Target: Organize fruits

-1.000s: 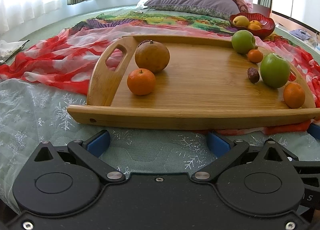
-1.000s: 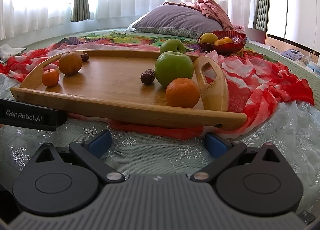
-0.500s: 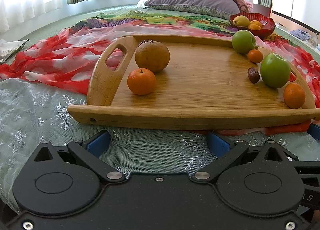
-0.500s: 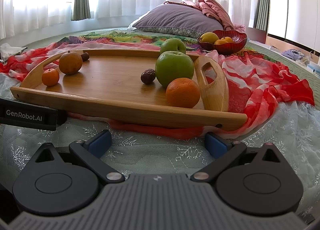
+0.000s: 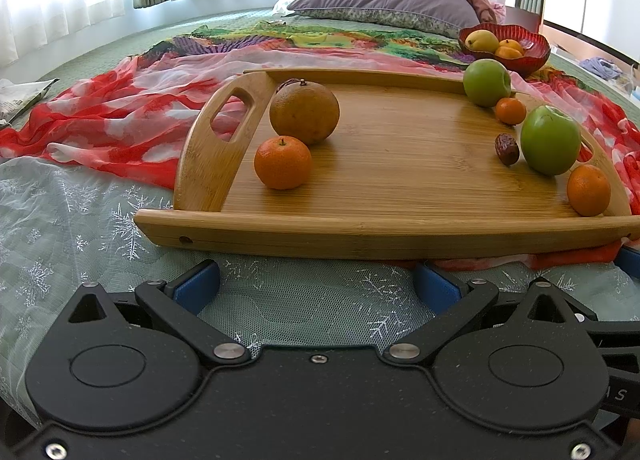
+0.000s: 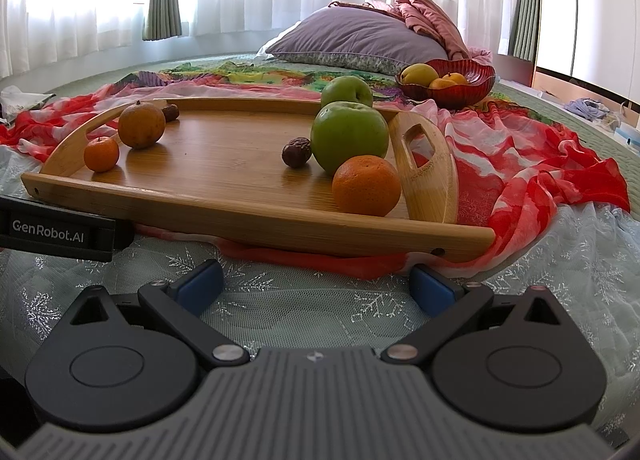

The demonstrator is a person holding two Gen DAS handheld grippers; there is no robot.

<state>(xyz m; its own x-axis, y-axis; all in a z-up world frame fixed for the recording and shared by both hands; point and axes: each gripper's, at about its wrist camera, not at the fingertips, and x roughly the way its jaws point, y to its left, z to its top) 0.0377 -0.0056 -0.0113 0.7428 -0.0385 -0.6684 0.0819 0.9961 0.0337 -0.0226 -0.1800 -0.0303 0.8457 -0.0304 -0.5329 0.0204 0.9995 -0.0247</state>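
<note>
A wooden tray [image 5: 400, 184] [image 6: 224, 156] lies on the bed with fruit on it. At its left end sit a brownish orange [image 5: 304, 113] [image 6: 141, 125] and a small tangerine [image 5: 283, 162] [image 6: 101, 154]. At its right end are two green apples [image 5: 550, 140] [image 5: 487, 82] [image 6: 349, 135], tangerines [image 5: 588, 190] [image 5: 510, 111] [image 6: 366, 185] and a dark date [image 5: 507, 148] [image 6: 296, 152]. My left gripper [image 5: 316, 284] is open and empty, low before the tray's front rim. My right gripper [image 6: 316, 286] is open and empty, also before the front rim.
A red bowl [image 5: 504, 46] [image 6: 452, 85] with yellow and orange fruit stands behind the tray's right end. A red-and-white scarf [image 5: 120, 120] lies under and around the tray. A purple pillow [image 6: 356, 42] is at the back. Part of the left gripper [image 6: 60, 228] shows at the left.
</note>
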